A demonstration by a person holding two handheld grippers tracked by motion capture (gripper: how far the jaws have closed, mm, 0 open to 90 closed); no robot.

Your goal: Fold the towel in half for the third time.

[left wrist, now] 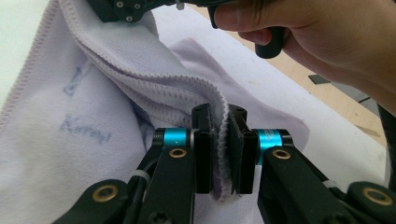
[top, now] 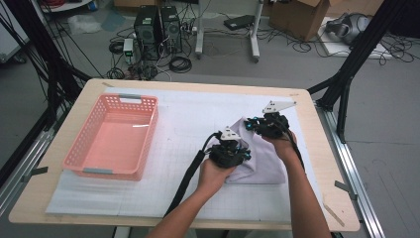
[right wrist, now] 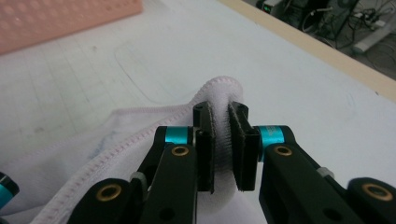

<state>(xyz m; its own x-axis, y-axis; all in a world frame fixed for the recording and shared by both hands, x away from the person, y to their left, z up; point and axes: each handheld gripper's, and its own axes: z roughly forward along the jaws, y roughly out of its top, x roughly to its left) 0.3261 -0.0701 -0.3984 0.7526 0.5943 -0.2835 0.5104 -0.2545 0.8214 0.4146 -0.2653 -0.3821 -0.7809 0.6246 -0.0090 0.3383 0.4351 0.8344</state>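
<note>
Soft, light and limp, the pale lilac towel (top: 257,158) lay bunched on the bench (top: 74,198) right of the pink basket (top: 114,136), each stitched hem pinched firmly by the left gripper (left wrist: 219,154) and right gripper (right wrist: 222,149), the surest hold.

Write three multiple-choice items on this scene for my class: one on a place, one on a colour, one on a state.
1. Where is the basket? A left of the towel; B right of it; C on it.
2. The basket's colour? A blue; B pink; C green.
3. How does the left gripper stand? A open, apart from the towel; B lying in the basket; C shut on the towel.

Key: 1 A, the high view shows it at table left; 2 B, its walls are pink; 3 C, the hem is pinched between its jaws.
</note>
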